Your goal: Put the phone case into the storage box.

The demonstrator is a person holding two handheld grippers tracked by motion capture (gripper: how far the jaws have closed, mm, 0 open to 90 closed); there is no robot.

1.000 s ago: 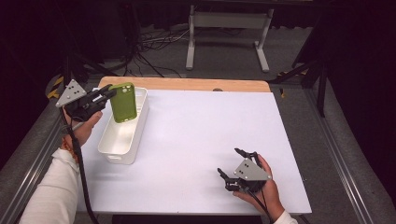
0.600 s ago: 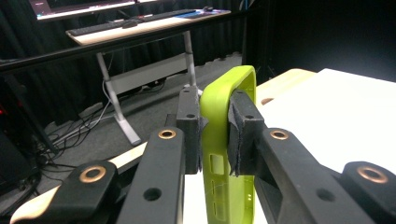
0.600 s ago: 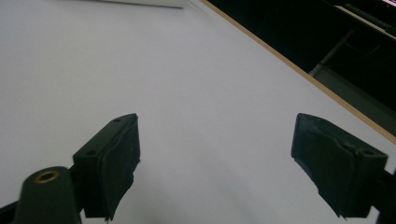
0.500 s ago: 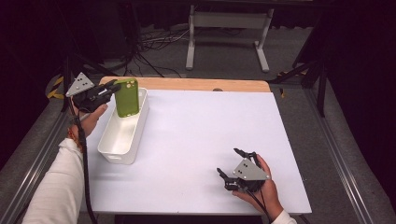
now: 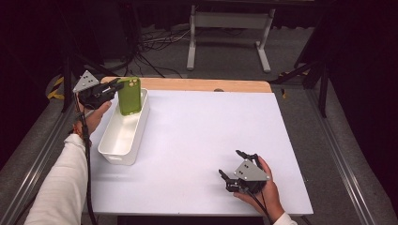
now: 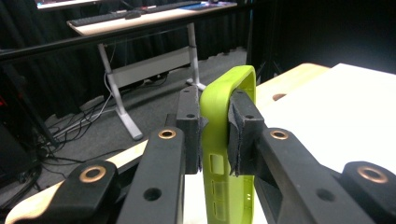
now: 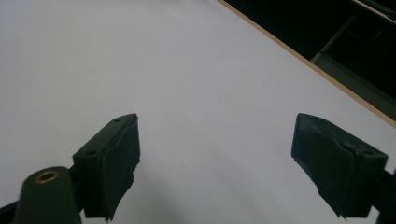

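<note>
Lime-green rubbery phone case [image 5: 129, 95]: pinched upright in left claw [image 6: 215, 135], carried since a second ago toward far end of white plastic tub [image 5: 123, 136] below claw. We judge drop-in near. Right claw [image 5: 240, 169] wide, resting low on white tabletop [image 5: 202, 140]. Dark room, desk frame beyond.

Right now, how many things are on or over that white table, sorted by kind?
Green phone case: 1
White plastic bin: 1
Handheld grippers: 2, the left gripper and the right gripper
Total: 4
</note>
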